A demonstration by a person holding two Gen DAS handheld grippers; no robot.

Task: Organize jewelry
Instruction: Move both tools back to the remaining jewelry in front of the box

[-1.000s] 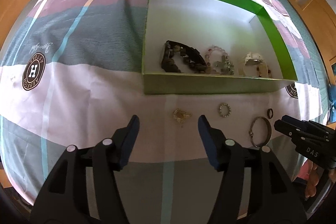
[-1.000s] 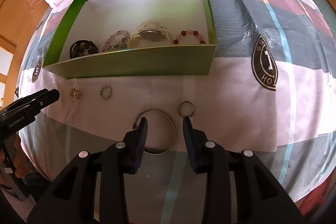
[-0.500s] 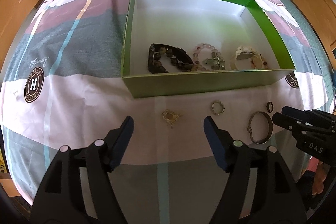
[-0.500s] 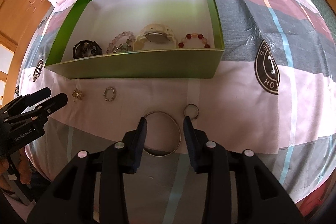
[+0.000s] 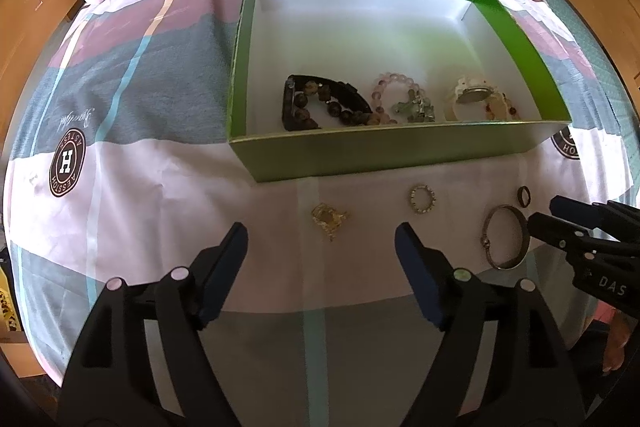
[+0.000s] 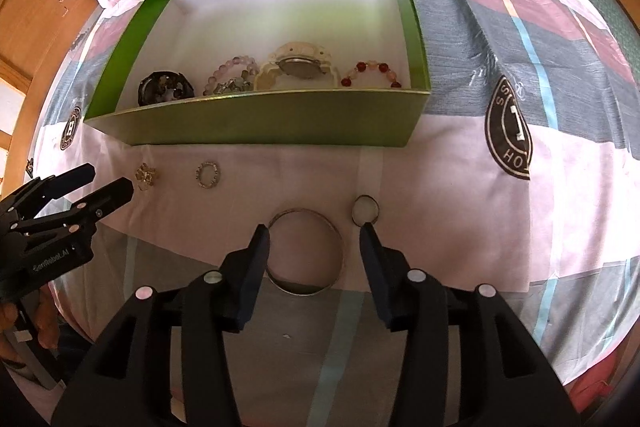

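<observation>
Presently we list, on the bed [image 5: 168,163], one green box [image 5: 384,155] with a white floor. Inside, along its near wall, we count a dark beaded bracelet [image 5: 316,105], a pale pink beaded bracelet [image 5: 394,89], a cream-strapped watch [image 6: 298,67] and a red-and-pink bead bracelet [image 6: 370,73].

Outside the box, on the sheet just before its near wall, we count four loose pieces: a gold brooch-like piece [image 5: 329,218], a small sparkly ring [image 5: 422,199], a silver bangle [image 6: 306,251] and a small dark ring [image 6: 365,209].

Our left gripper [image 5: 320,243] hangs above the sheet near the gold piece, jaws spread wide and holding nothing. Our right gripper [image 6: 314,239] hangs low over the bangle, jaws parted with the bangle's far arc between them; its right fingertip [image 6: 366,233] sits just beside the small dark ring. We cannot tell whether either finger touches the bangle.
</observation>
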